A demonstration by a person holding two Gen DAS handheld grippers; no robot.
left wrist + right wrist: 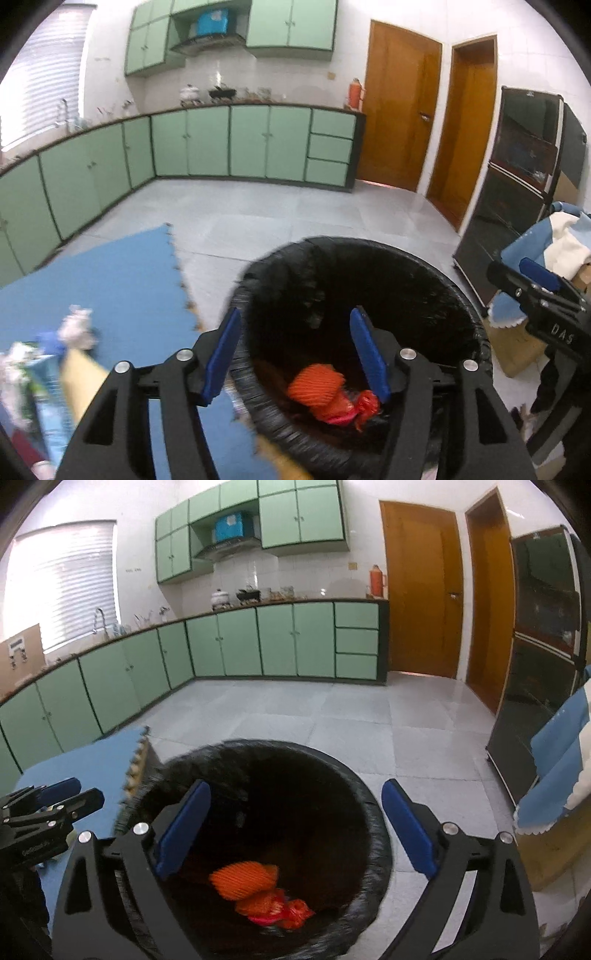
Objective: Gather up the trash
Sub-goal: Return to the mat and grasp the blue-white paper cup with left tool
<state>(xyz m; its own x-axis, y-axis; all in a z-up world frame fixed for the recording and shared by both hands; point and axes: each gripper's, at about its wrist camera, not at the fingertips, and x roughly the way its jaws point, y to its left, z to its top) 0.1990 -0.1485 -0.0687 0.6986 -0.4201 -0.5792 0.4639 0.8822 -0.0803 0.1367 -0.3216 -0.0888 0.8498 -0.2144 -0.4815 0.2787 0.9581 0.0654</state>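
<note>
- I see a bin (373,834) lined with thin, crinkled black plastic that has a dull sheen.
- The orange net (243,880) in it looks like ribbed plastic mesh.
- My tongs (295,354) are matt black plastic with smooth blue pads (369,354) and bright metal screws.
- The blue mat (110,280) looks like soft matt foam.
- The floor (332,716) is glossy grey tile.
- The doors (421,590) are varnished wood.

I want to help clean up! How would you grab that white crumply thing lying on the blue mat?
Pinch the crumpled white wad across its bunched upper part, coming straight down from above. It lies loose on the blue foam mat with clutter beside it, and looks soft, so the open left hand-held gripper can squeeze it.
</note>
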